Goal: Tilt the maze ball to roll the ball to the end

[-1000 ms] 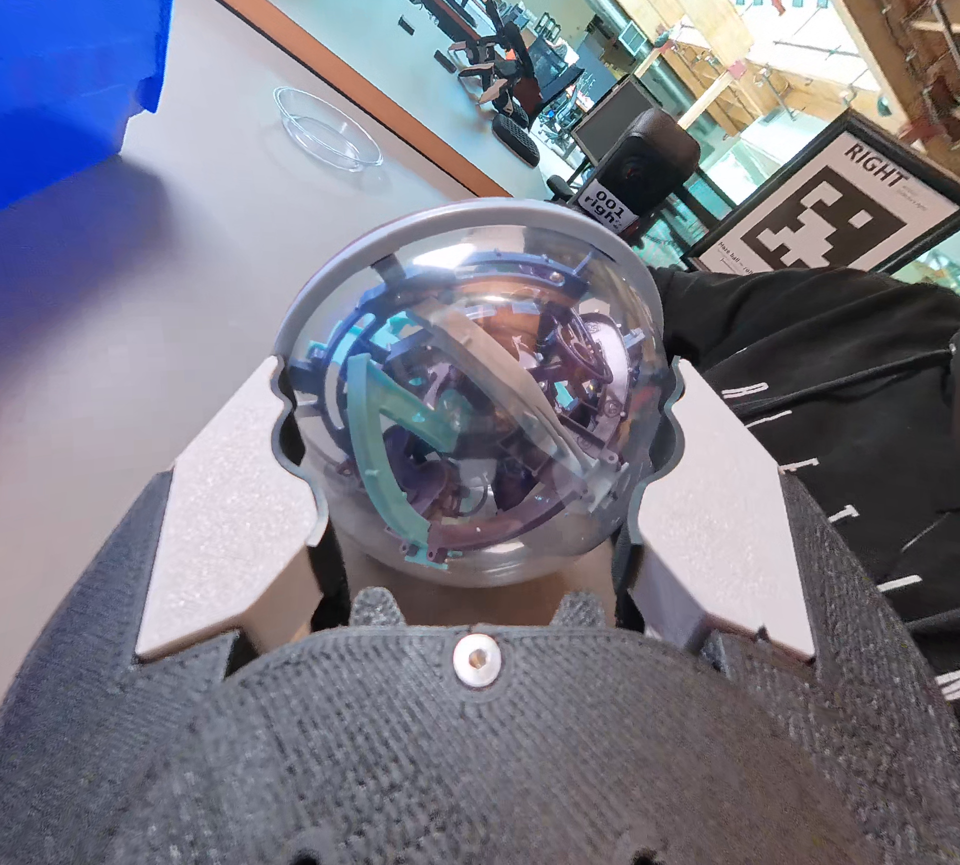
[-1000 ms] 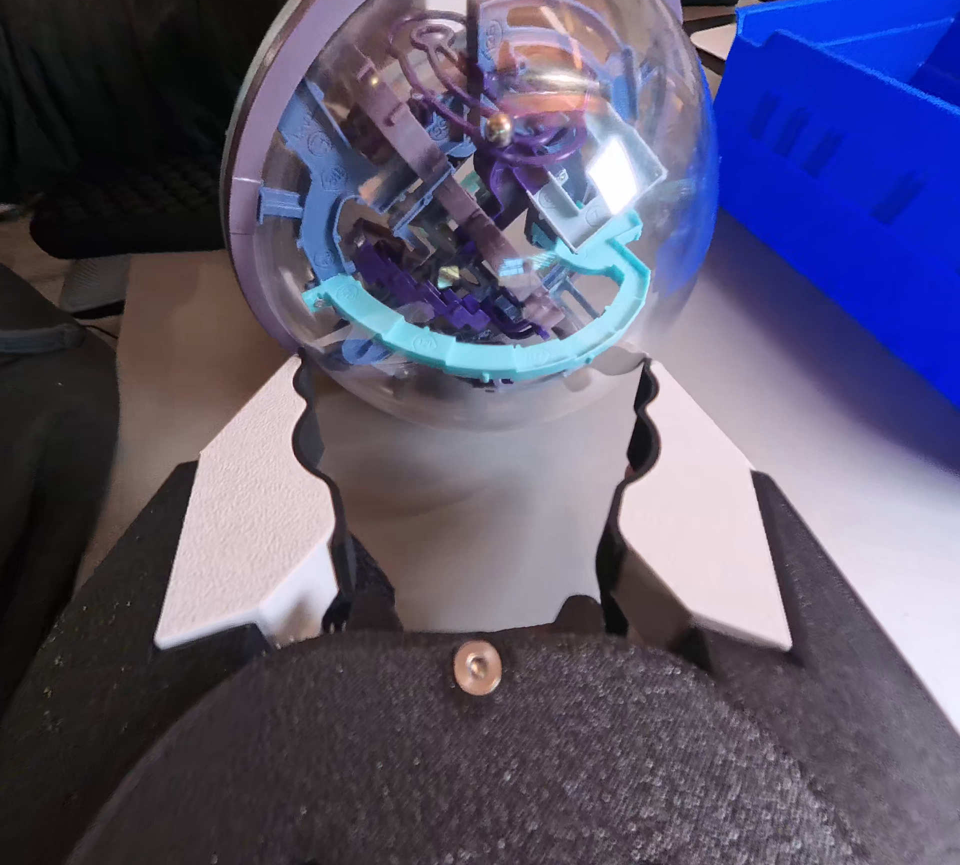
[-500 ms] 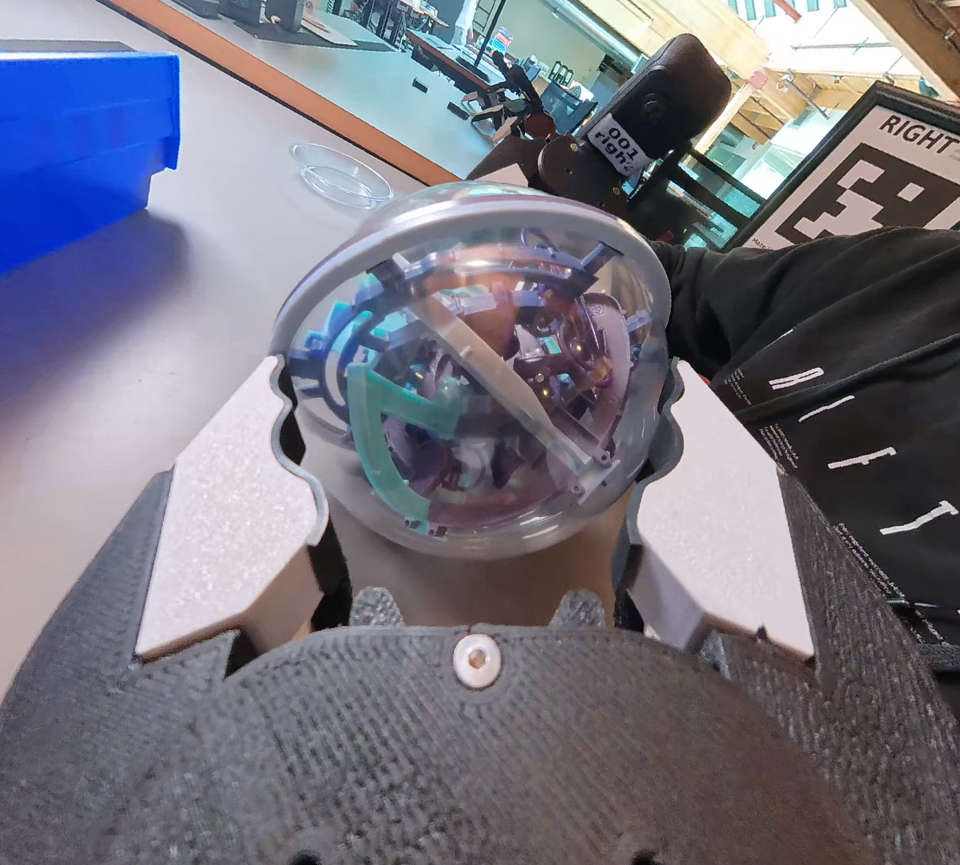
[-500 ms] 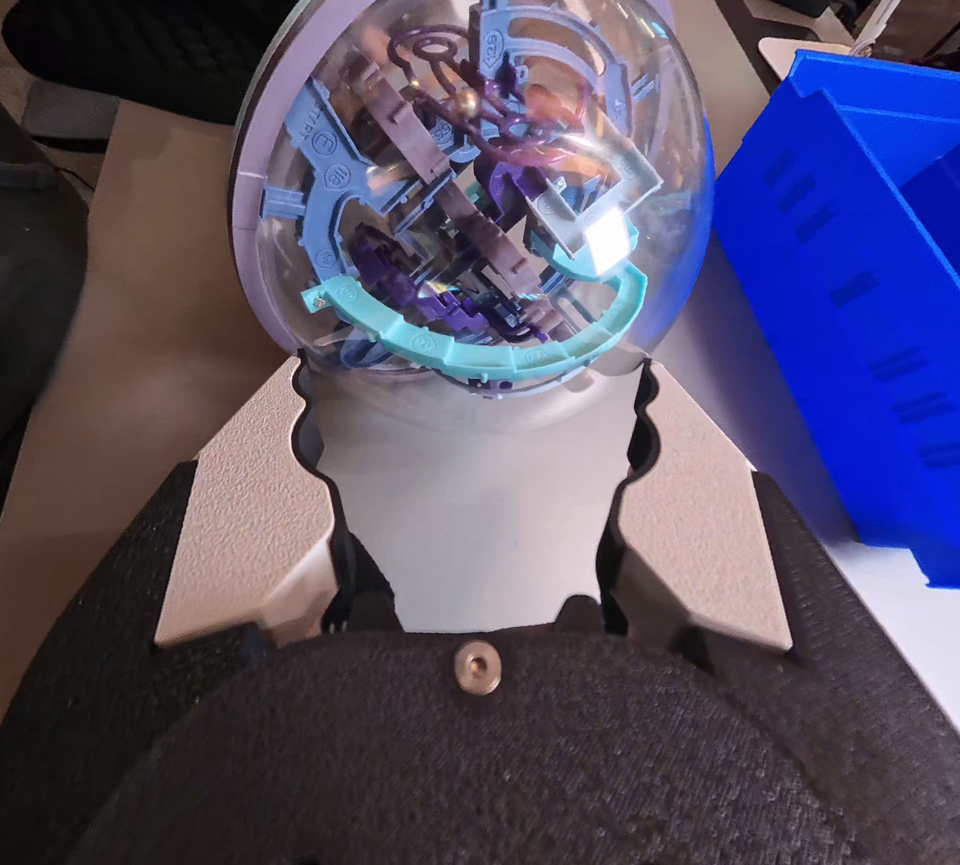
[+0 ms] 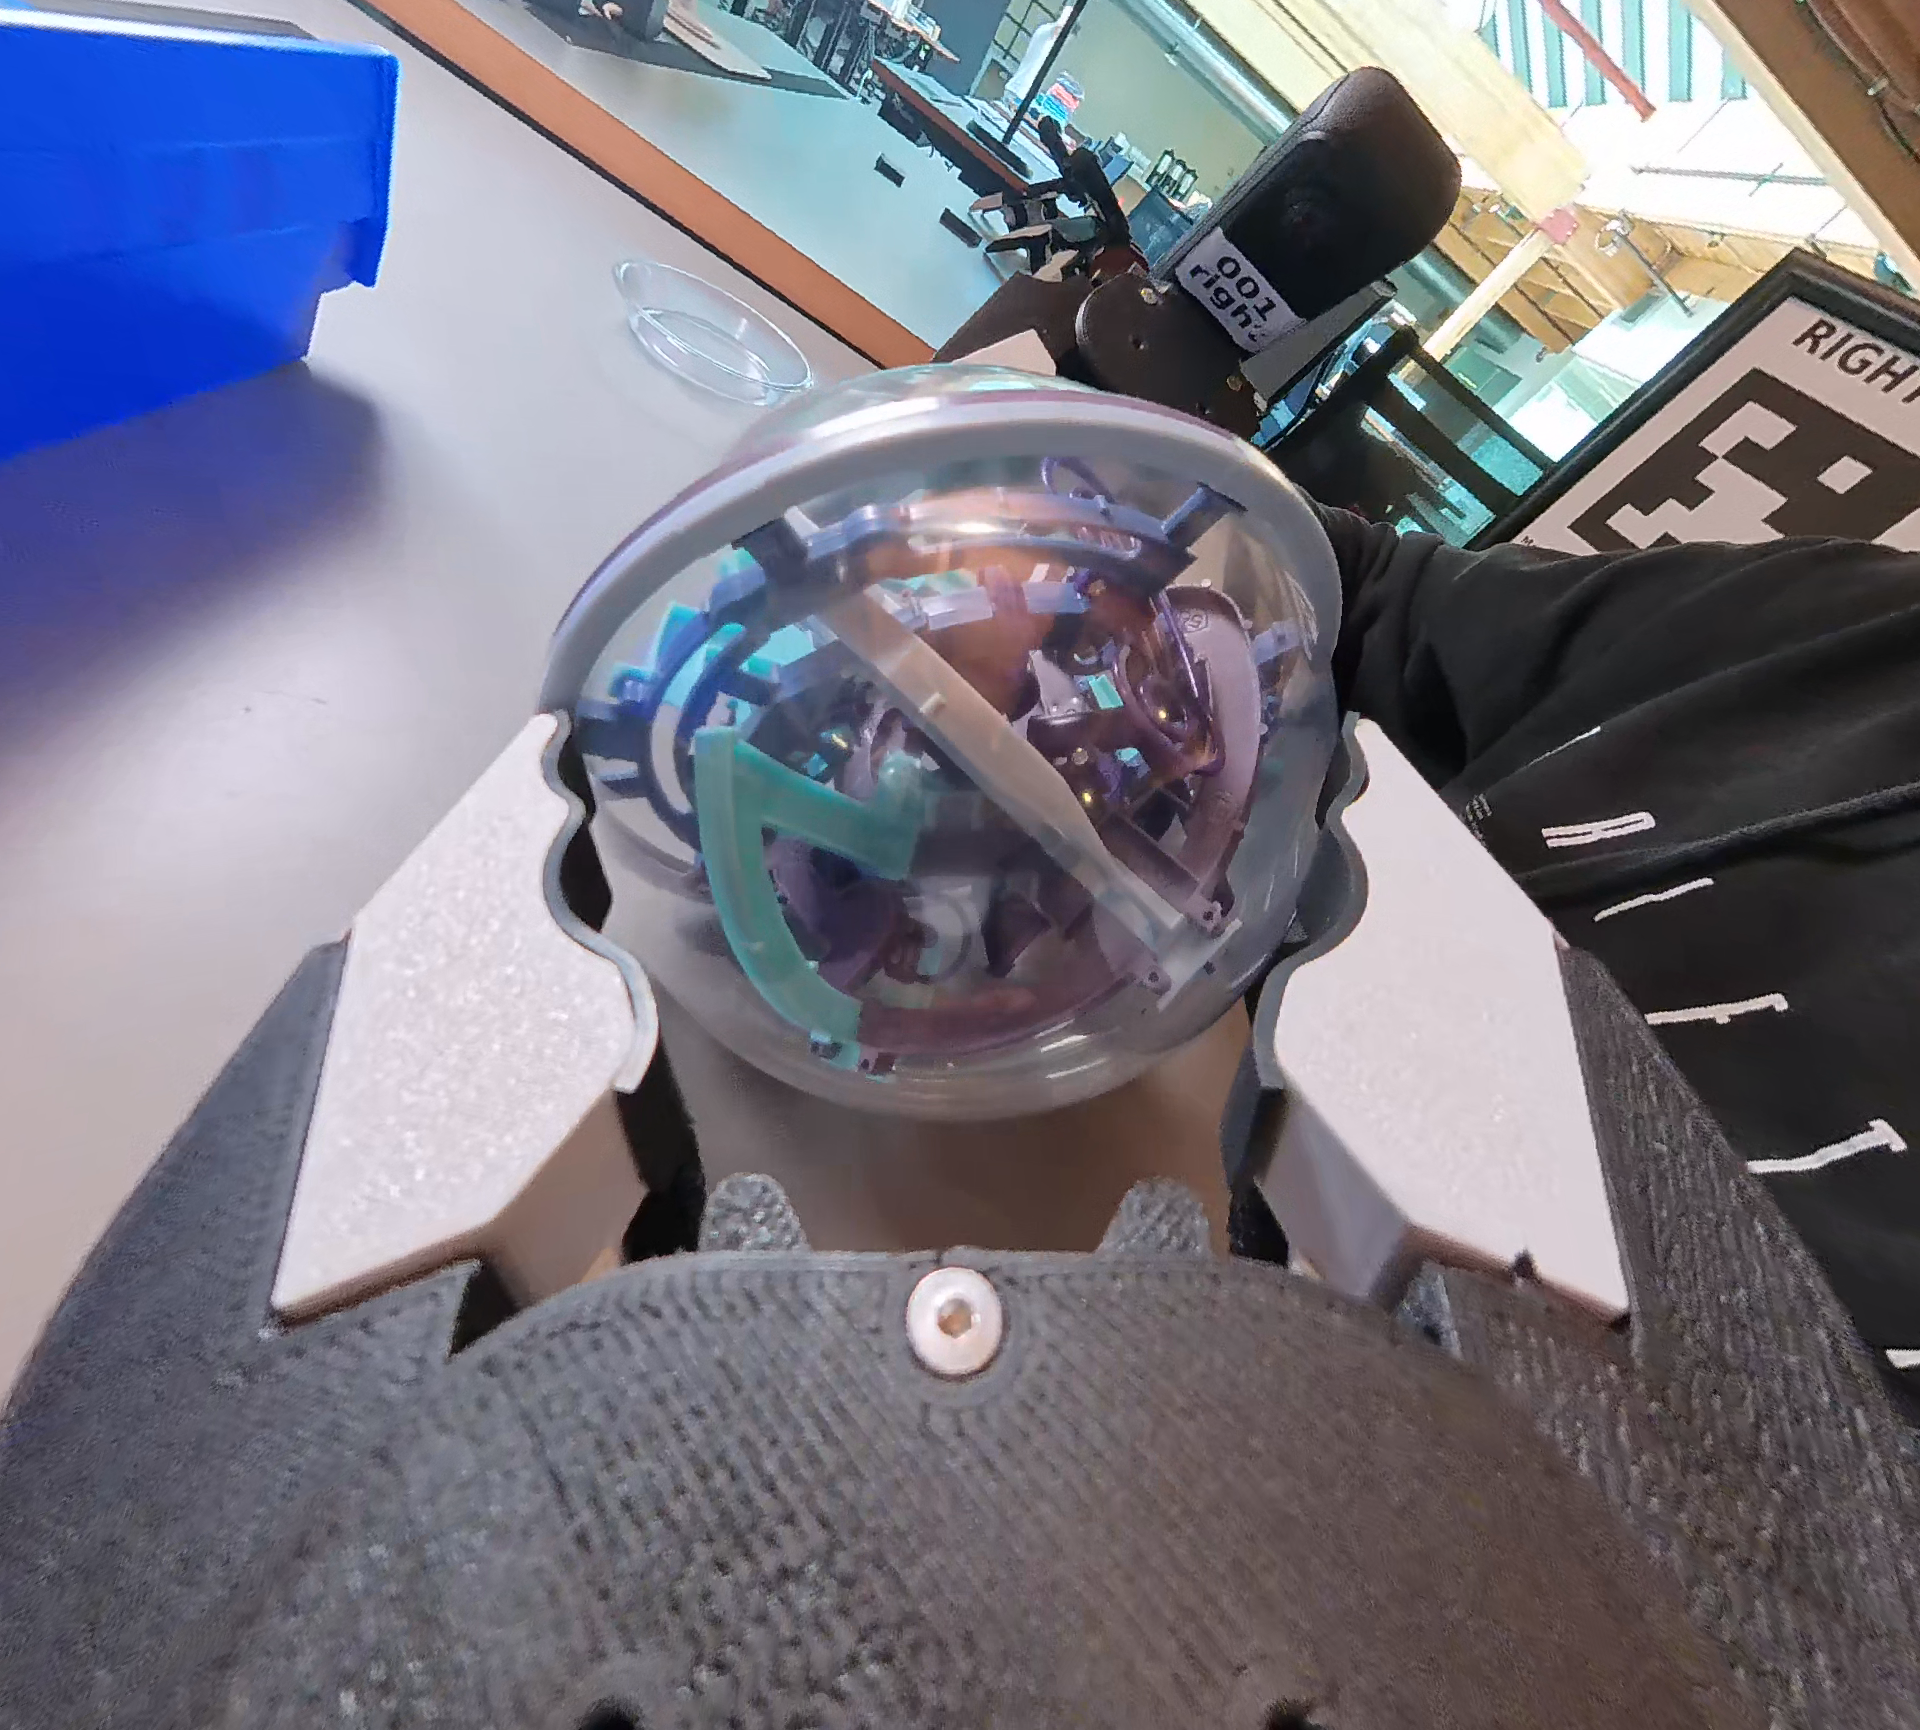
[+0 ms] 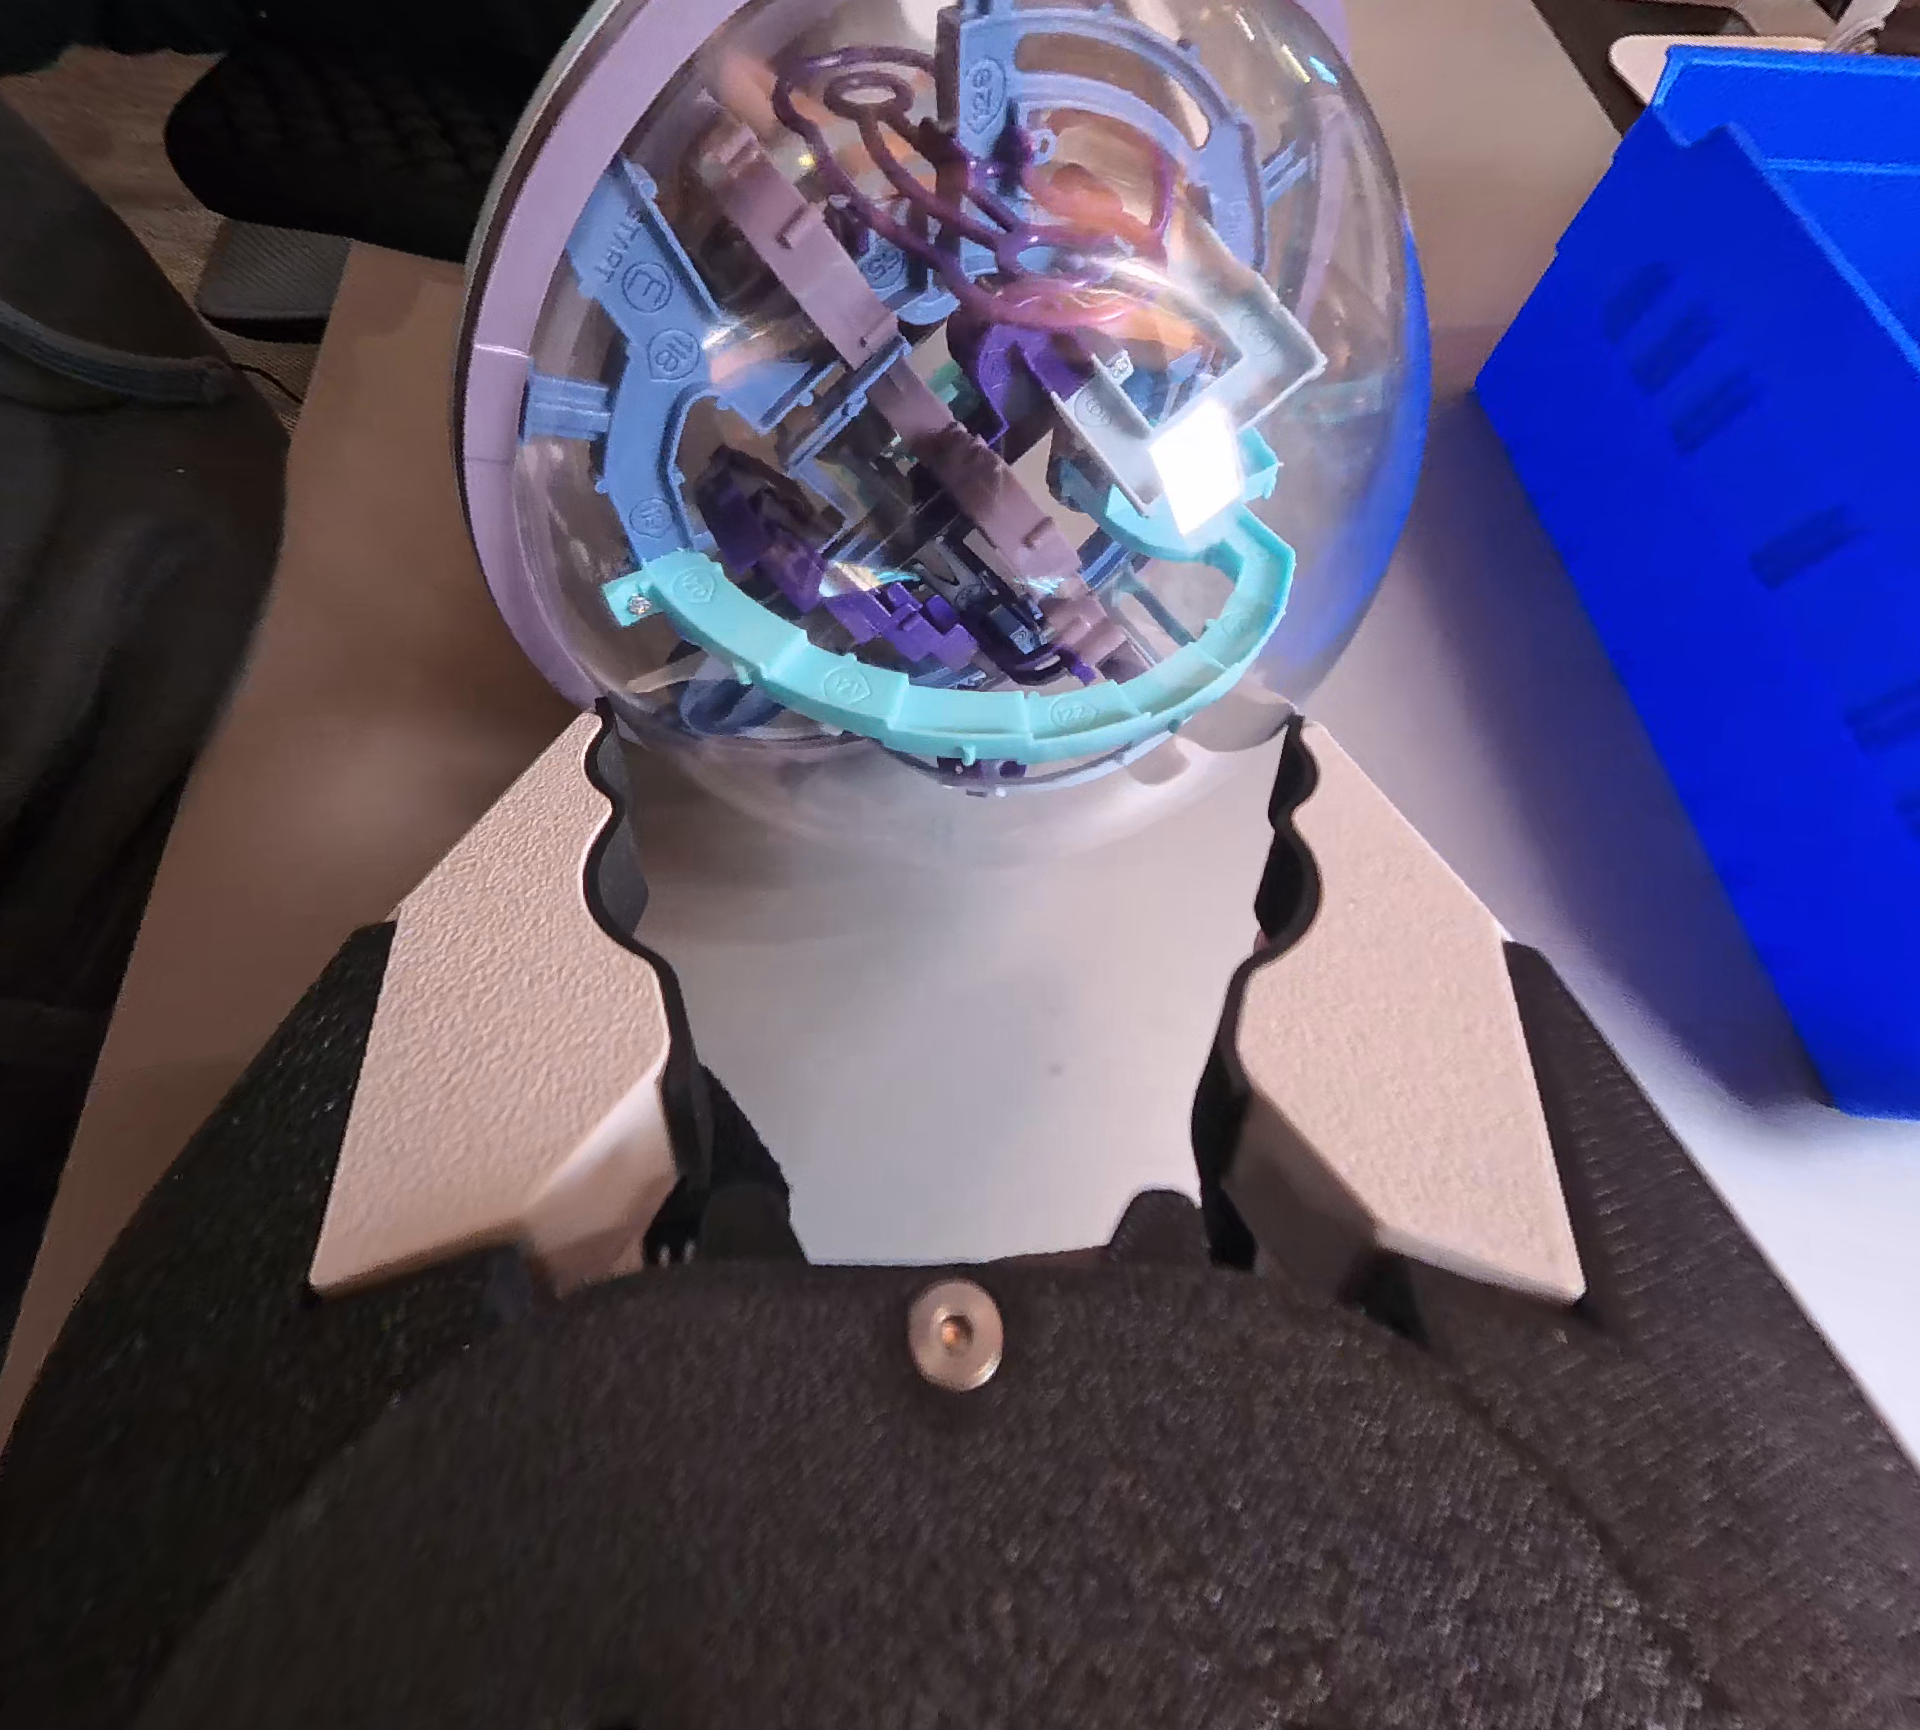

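Left gripper (image 5: 951, 859) and right gripper (image 6: 945, 766) both clamp maze ball (image 5: 935, 745) between fingertips.

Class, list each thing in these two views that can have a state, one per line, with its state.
Maze ball: lifted off the table, gripped from two sides, its seam ring tilted.
Left gripper: shut on the maze ball.
Right gripper: shut on the maze ball.
Small ball inside: cannot be made out.
Blue bin: resting on the table, open-topped; contents hidden.
Clear dish: flat on the table, empty.

Two opposed close wrist views, shared maze ball (image 5: 940, 745) between.
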Available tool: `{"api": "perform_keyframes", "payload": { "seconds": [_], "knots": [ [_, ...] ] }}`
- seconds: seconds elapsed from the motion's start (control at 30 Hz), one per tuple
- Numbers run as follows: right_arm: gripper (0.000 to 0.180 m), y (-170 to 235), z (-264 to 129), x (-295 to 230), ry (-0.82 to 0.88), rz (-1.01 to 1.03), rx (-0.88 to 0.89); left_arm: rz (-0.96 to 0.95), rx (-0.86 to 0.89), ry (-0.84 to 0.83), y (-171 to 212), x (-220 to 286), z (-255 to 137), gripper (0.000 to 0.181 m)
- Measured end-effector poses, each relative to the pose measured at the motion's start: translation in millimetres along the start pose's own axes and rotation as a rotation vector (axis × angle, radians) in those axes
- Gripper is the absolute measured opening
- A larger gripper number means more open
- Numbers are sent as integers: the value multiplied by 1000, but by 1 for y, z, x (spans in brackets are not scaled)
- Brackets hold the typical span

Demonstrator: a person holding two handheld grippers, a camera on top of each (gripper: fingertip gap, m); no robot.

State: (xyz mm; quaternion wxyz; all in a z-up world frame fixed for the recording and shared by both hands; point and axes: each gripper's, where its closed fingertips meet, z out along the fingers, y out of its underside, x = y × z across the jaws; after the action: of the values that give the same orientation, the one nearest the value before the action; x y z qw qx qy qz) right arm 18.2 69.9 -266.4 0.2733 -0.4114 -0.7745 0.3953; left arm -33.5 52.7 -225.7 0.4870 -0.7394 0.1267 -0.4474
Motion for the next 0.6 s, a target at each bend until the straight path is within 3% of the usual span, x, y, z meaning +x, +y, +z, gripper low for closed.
{"api": "perform_keyframes", "payload": {
  "seconds": [0.6],
  "knots": [
    [120,-3,1,-1,3,31,67,-29,11,17,-1,-1,-1,137]
  ]
}}
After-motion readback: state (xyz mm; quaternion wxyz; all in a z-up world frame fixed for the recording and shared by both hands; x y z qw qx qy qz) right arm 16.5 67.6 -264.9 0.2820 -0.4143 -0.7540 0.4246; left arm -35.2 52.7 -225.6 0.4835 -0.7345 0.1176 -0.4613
